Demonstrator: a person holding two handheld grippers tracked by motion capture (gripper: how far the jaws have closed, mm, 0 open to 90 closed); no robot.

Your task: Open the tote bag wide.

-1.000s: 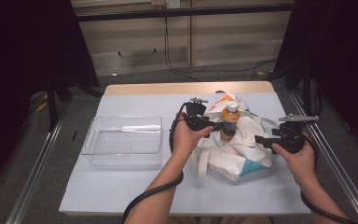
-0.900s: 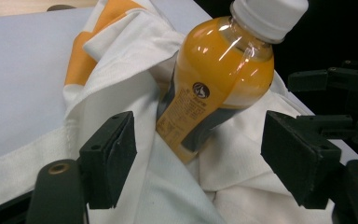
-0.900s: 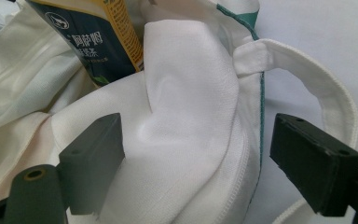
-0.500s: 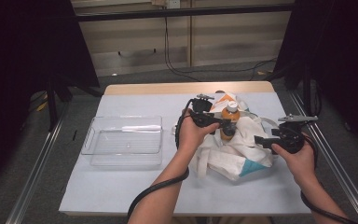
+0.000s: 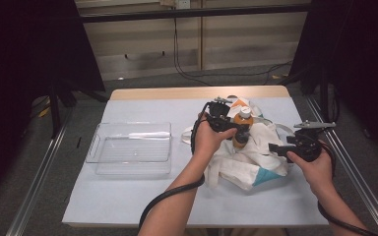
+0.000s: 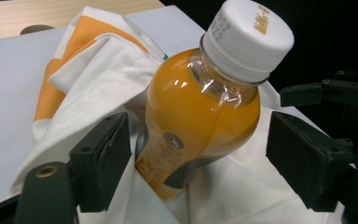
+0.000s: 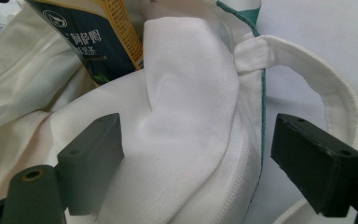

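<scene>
An orange juice bottle (image 5: pixel 242 132) with a white cap stands tilted in a white cloth bag (image 5: pixel 246 167) printed in orange and teal. My left gripper (image 5: pixel 234 129) reaches it from the left. In the left gripper view the bottle (image 6: pixel 200 112) sits between the jaws of the left gripper (image 6: pixel 200 156), which have just been opening, and the right pad (image 6: pixel 303 154) stands clear of it. My right gripper (image 5: pixel 276 147) is open at the bag's right side. A fold of bag cloth (image 7: pixel 186 93) lies loose between the jaws of the right gripper (image 7: pixel 200 161).
A clear plastic tray (image 5: pixel 98 147) lies on the white table cover at the left. A dark label with an orange edge (image 7: pixel 98 37) shows inside the bag. A bag handle (image 7: pixel 335 107) loops to the right. The table's right edge is close to my right hand.
My left hand has moved right, bringing its gripper over the bag and around the bottle. The right hand has stayed where it was.
</scene>
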